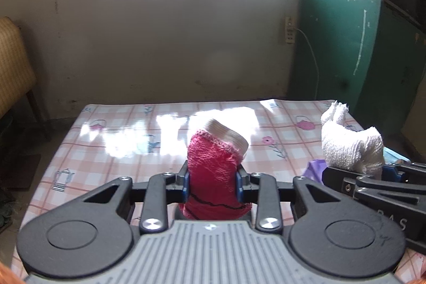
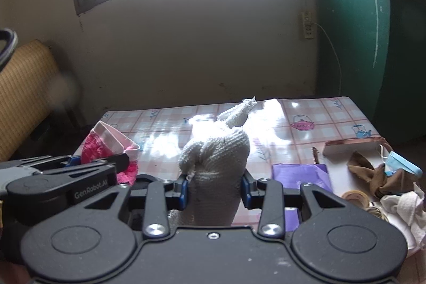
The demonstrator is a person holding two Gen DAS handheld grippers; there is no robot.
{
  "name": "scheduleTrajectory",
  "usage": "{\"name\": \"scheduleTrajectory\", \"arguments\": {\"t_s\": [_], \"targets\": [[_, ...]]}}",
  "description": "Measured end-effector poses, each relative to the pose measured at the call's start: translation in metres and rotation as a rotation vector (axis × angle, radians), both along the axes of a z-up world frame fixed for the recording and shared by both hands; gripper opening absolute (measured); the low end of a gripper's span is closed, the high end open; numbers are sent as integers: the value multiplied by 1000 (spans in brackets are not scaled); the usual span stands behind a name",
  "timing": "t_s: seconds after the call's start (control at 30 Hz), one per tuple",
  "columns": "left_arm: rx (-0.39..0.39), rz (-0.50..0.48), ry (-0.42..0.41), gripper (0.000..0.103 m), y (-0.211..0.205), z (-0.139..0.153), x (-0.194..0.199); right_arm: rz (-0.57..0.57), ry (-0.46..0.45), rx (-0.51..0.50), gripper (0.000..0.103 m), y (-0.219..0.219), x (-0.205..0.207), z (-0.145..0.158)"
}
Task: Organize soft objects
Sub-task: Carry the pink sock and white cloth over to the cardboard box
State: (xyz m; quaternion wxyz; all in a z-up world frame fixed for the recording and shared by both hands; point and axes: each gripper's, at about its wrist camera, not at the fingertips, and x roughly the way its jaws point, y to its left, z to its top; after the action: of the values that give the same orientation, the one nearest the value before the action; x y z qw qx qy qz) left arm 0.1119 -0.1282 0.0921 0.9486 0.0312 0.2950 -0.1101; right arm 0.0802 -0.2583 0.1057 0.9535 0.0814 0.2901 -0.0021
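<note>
Left hand-held gripper [image 1: 212,184] and right hand-held gripper [image 2: 215,190] side by side, both clamped.

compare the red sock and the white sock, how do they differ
The red sock is bright red with a pale ribbed cuff; the white sock is plain off-white terry throughout. The red sock is held in the left gripper, the white sock in the right gripper. Both stand upright, pinched between fingers above the checked tablecloth.

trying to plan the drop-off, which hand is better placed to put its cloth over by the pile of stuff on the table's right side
Right. The right gripper, shut on the white cloth, sits beside the clutter pile; the left gripper with the red sock is farther away.
</note>
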Motion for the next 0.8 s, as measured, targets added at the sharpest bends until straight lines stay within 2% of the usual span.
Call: {"name": "scheduleTrajectory", "arguments": {"t_s": [0.4, 0.8], "targets": [[2, -63, 15, 33, -36, -10, -8, -57, 8, 5, 45, -32, -18, -8], [13, -101, 9, 33, -65, -11, -10, -96, 13, 13, 45, -60, -16, -15]]}}
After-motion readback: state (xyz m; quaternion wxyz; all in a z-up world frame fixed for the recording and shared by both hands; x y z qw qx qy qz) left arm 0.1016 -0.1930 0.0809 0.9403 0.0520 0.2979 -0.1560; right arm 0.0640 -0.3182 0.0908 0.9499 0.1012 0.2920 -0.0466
